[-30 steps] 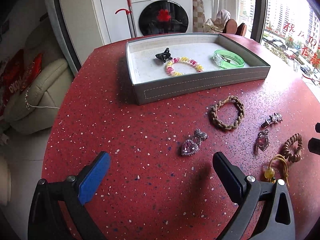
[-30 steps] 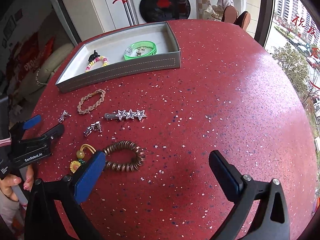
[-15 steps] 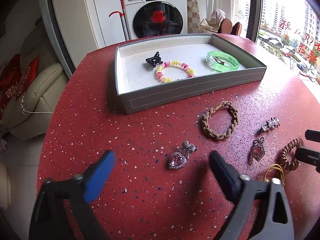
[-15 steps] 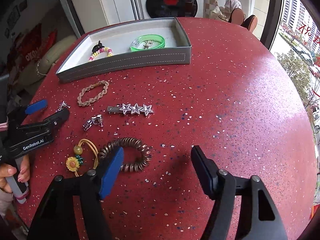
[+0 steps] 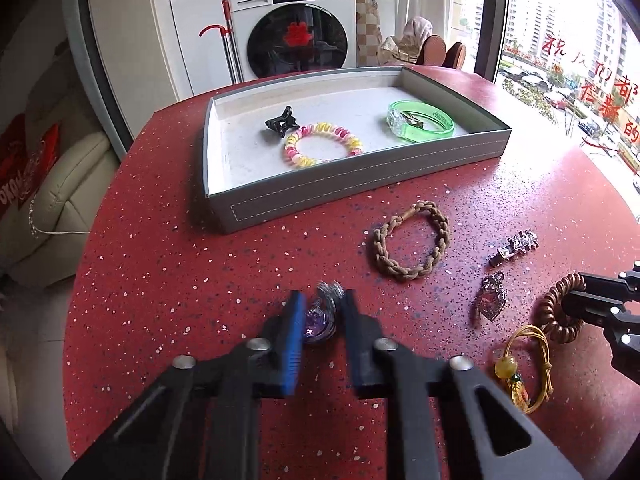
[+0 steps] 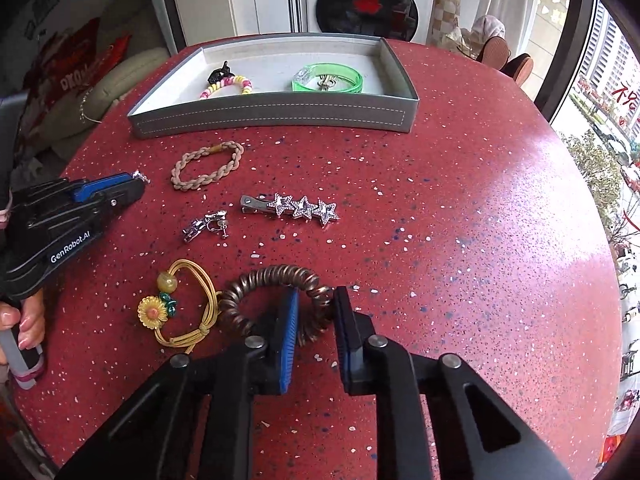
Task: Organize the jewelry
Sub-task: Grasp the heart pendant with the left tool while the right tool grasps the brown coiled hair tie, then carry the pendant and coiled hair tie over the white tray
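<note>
Grey tray sitting upper centre on red table, holding black claw clip, pink-yellow coil tie, green bangle. "GenRobot.AI" showing on left hand-held gripper, clamping purple heart brooch lower centre. Right hand-held gripper pinching brown coil tie. Washer reading "Panasonic".

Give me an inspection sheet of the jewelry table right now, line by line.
Surface: red speckled table, dry.
Job's things: grey tray holds black claw clip, pastel coil tie, green bangle. Outside it: braided bracelet, star clip, heart earring, sunflower tie.
Clutter: nothing seen.
Grippers: left gripper shut on purple heart charm; right gripper shut on brown coil tie.
Cables: nothing seen.
Surroundings: washing machine, sofa, window.
</note>
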The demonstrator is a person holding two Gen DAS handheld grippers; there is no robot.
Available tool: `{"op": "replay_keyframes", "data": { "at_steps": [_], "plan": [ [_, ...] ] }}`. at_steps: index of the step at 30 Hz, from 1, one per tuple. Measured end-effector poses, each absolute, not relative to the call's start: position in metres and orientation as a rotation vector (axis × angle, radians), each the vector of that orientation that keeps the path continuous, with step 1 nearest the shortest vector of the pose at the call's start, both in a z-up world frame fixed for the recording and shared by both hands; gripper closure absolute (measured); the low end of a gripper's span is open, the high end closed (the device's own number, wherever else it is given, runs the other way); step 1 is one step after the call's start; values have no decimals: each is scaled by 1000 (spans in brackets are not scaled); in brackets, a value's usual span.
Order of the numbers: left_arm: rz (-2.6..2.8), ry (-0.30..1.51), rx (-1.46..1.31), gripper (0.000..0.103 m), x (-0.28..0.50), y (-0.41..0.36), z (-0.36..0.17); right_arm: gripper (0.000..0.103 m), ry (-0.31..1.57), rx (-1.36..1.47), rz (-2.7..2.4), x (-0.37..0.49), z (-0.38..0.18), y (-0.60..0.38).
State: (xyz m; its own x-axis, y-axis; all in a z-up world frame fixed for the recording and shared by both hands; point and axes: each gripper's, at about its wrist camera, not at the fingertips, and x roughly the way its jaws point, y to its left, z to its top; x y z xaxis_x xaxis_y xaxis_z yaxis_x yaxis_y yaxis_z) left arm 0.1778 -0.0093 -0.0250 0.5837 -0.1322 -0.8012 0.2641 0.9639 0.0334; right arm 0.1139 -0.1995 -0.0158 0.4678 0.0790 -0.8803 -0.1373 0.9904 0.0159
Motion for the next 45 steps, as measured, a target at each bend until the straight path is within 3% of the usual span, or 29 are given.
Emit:
{"op": "replay_keyframes", "data": {
  "at_steps": [7,27,45],
  "plan": [
    [-235,922,92,76,176,6,-22,89,1039,-38,124,110,-6,-205],
    [-276,890,15,76,171,18,11,89,965,70,145,115,29,-222],
    [-286,827,13,76,222,1,54,89,916,131,153,205,73,-225]
  ]
}}
